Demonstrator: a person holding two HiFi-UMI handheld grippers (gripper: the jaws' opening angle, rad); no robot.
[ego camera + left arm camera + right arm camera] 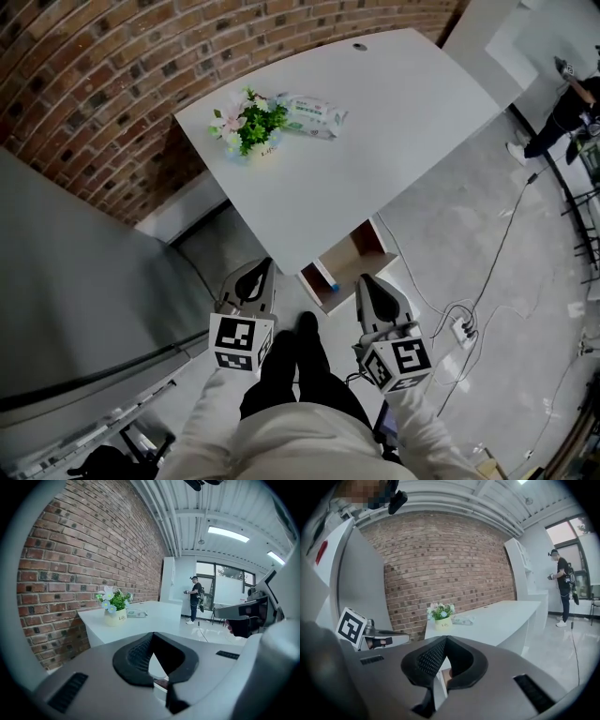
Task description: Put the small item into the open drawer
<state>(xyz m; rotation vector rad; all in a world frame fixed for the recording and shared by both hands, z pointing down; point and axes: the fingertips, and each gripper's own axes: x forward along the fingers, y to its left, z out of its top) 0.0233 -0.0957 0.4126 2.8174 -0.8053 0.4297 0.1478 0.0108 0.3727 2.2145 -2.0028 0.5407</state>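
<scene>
A drawer [339, 269] with a wooden inside stands open under the near edge of the white table [375, 141]. On the table's far left lie a green and white packet of wipes [314, 115] [136, 614] [463, 619] and a small pot of flowers [248, 127] [114, 606] [442, 614]. My left gripper [258, 269] [152, 633] hangs just left of the drawer, shut and empty. Just right of the drawer, my right gripper [367, 281] [446, 637] is also shut with nothing in it. Both are held low in front of the table, away from the packet.
A brick wall [112, 84] runs behind the table, and a grey panel [75, 281] stands at my left. Cables and a power strip [461, 328] lie on the floor to the right. A person [567, 108] stands far off at the right.
</scene>
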